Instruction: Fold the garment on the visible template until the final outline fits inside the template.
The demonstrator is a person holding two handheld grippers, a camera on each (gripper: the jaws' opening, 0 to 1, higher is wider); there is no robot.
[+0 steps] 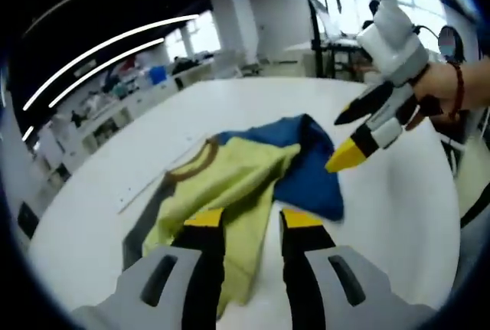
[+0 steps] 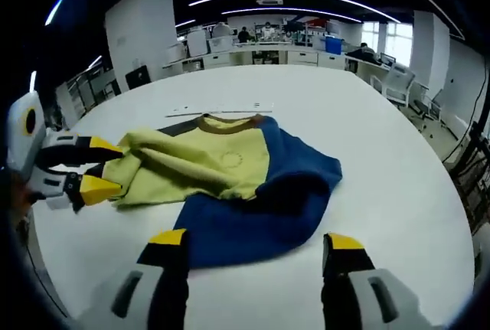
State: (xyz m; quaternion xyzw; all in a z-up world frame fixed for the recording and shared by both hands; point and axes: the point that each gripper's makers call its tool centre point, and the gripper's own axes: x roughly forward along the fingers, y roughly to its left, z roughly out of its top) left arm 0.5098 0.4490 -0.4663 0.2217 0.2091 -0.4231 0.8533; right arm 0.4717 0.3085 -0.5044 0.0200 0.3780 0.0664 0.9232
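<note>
The garment [image 2: 230,184] is lain half-folded on the worktop [image 2: 383,115]. The left gripper [image 2: 103,168] is clamped on yellow fabric; the right gripper [image 2: 256,246] is held wide open, empty. The blue edge should be pinched squarely.

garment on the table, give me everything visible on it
The garment is a soft knit-looking top, yellow-green on the front with blue sleeves and back and a brown collar. It lies crumpled and partly folded on the white table, one blue part doubled over at the right gripper view's right. In that view the left hand-held gripper has its yellow tips at the bunched yellow edge; whether it grips is unclear.
</note>
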